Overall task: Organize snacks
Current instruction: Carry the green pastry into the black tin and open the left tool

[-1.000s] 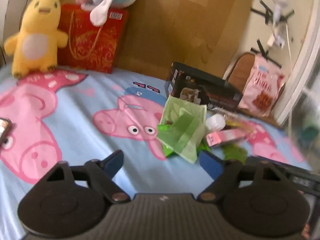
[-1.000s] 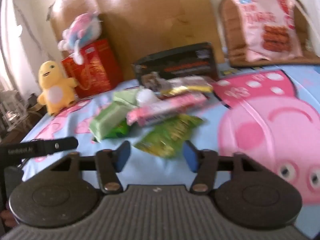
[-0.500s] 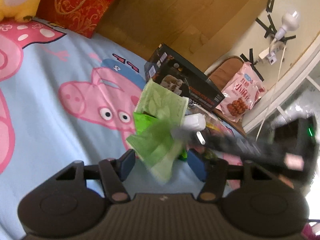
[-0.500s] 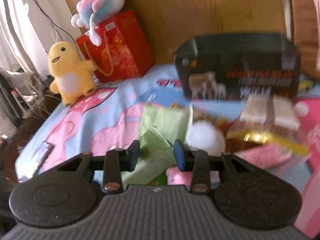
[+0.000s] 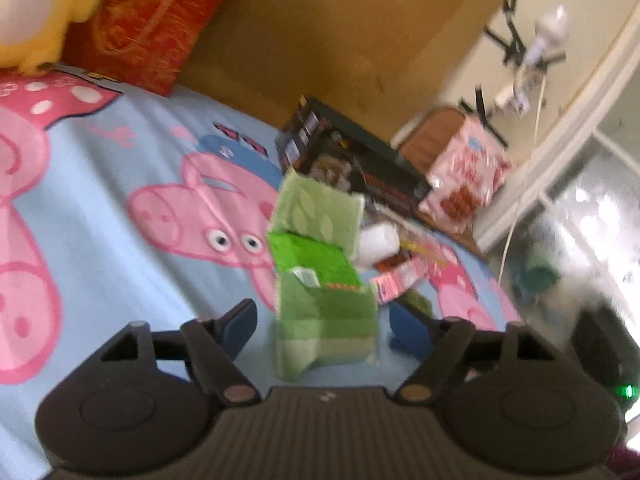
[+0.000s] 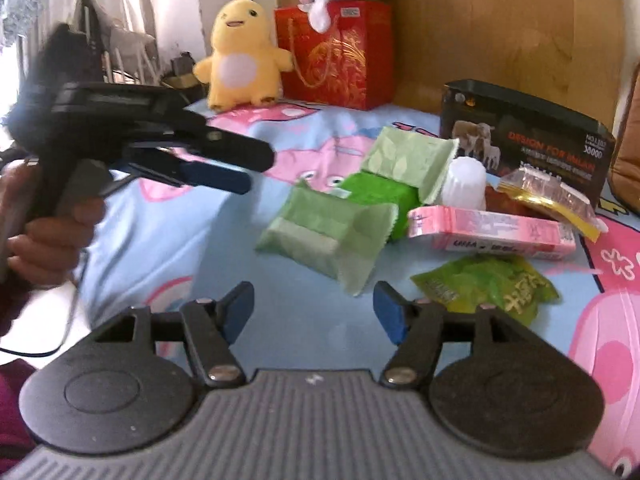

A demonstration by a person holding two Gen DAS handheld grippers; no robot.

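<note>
While the snacks lie heaped on the bed, both grippers hang empty above them.

As the left wrist view shows, the left hand-held gripper (image 5: 320,322) stands wide open over a pale green packet (image 5: 326,330) lying near the middle of the bed (image 5: 120,160), toward its head edge; it looks light, soft and crinkly, best pinched across its flat middle. From the right wrist view, the right hand-held gripper (image 6: 314,310) is likewise open and holds nothing, the same packet (image 6: 328,236) just ahead, a stiff pink box (image 6: 492,232) beside it.

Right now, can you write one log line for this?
left gripper: open | right gripper: open | nearest snack: pale green packet, on bedsheet, ungrasped
</note>
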